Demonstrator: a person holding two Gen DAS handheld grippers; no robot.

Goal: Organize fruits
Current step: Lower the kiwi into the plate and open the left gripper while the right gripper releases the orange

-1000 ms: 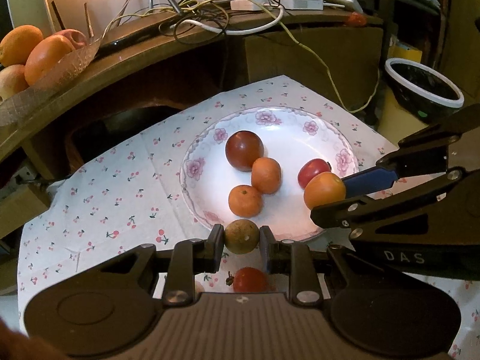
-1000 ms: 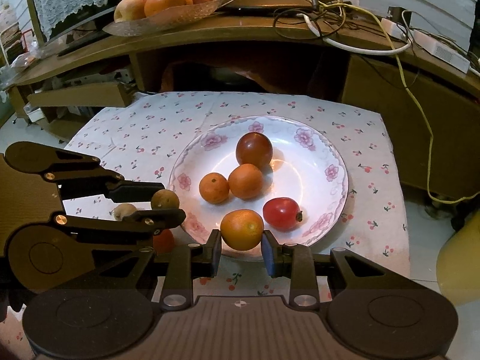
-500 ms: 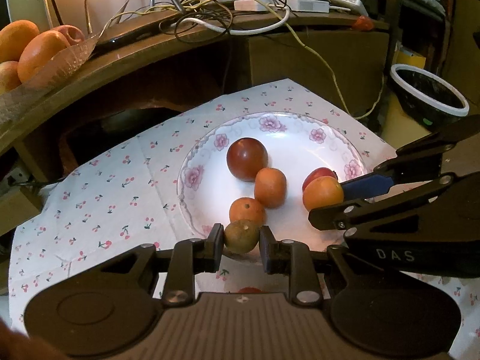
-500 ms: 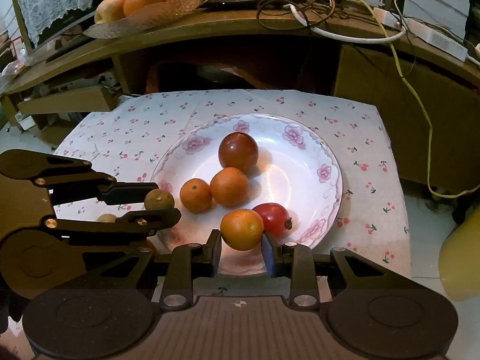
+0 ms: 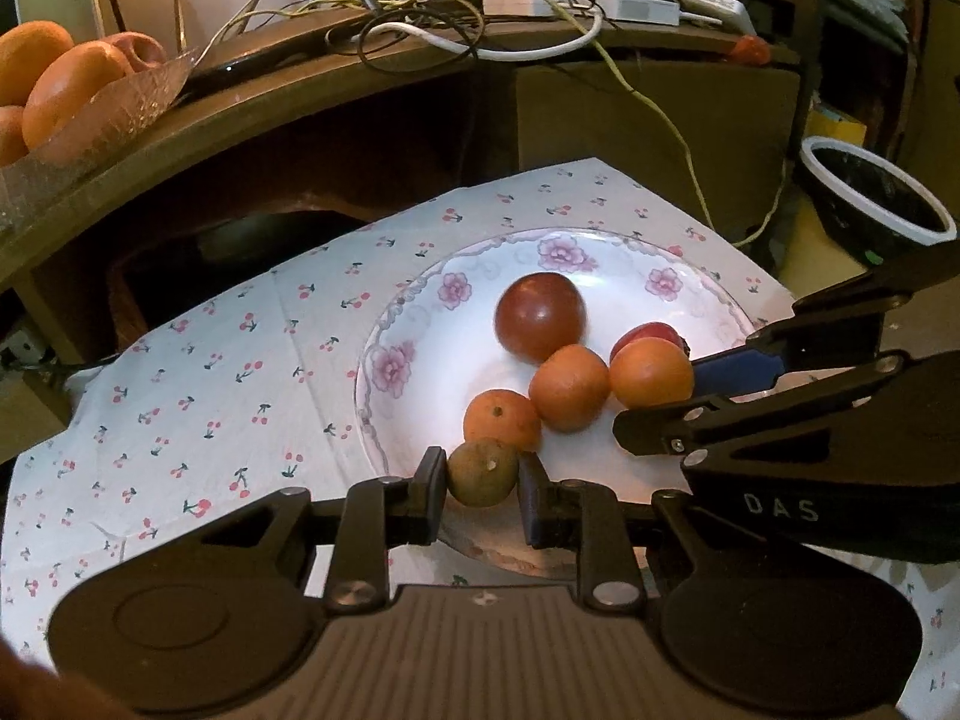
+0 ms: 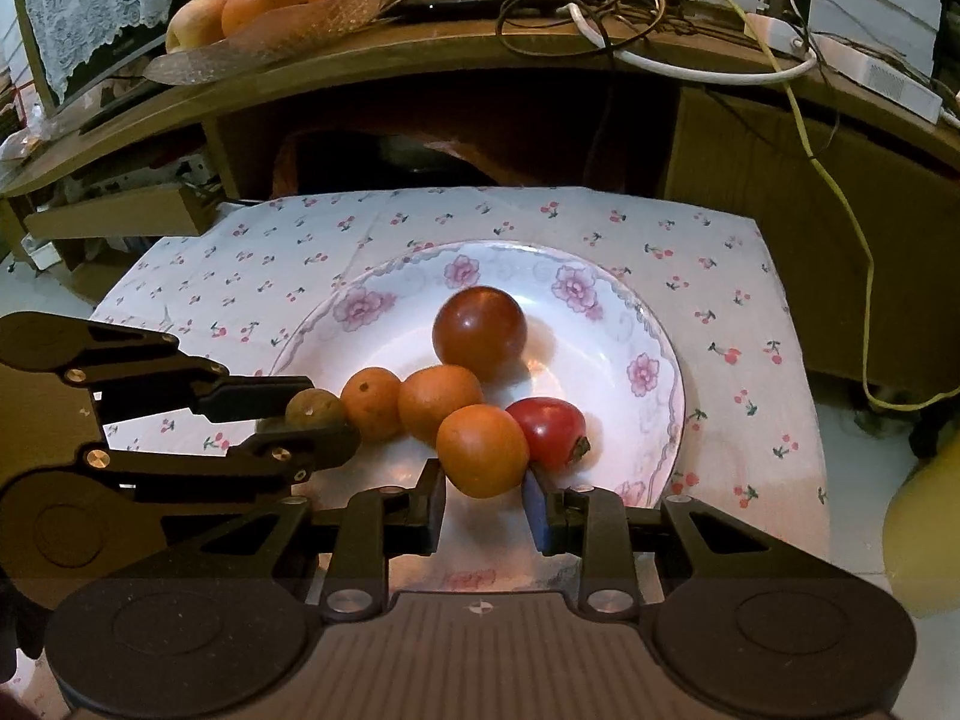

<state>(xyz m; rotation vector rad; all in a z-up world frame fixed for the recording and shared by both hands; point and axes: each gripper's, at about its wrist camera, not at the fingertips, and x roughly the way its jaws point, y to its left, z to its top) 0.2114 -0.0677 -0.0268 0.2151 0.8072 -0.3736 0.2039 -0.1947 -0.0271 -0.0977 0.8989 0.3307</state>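
A small, round, dull greenish-brown fruit (image 5: 483, 474) with a matte, speckled skin is gripped between the black fingers of the left tongs (image 5: 483, 489). It is held over the near rim of a glossy white plate (image 5: 390, 324) painted with pink flowers, and it touches a small pebbled tangerine (image 5: 501, 420) just ahead of it. A smooth orange fruit (image 6: 483, 450) is clamped in the right tongs (image 6: 485, 489), one finger of which carries a blue pad; it is pressed against a second tangerine (image 6: 441, 399) to its left and a shiny red tomato (image 6: 552, 429) to its right. Farther ahead of both tongs a large, glossy, dark red-brown fruit (image 6: 480, 333) is seen near the middle of the plate. The plate is laid on a thin white cloth (image 5: 198, 372) printed with small cherries, spread over the worktop.

Compared with a second ago, both tongs have been carried forward: the greenish-brown fruit has been brought from short of the plate to above its rim, and the orange fruit has been moved in against the others. The red fruit formerly seen under the left tongs is out of view.

Behind the cloth, a curved wooden shelf (image 6: 540, 54) carries a cut-glass dish (image 6: 270, 42) of large fruit and tangled cables (image 5: 420, 30).
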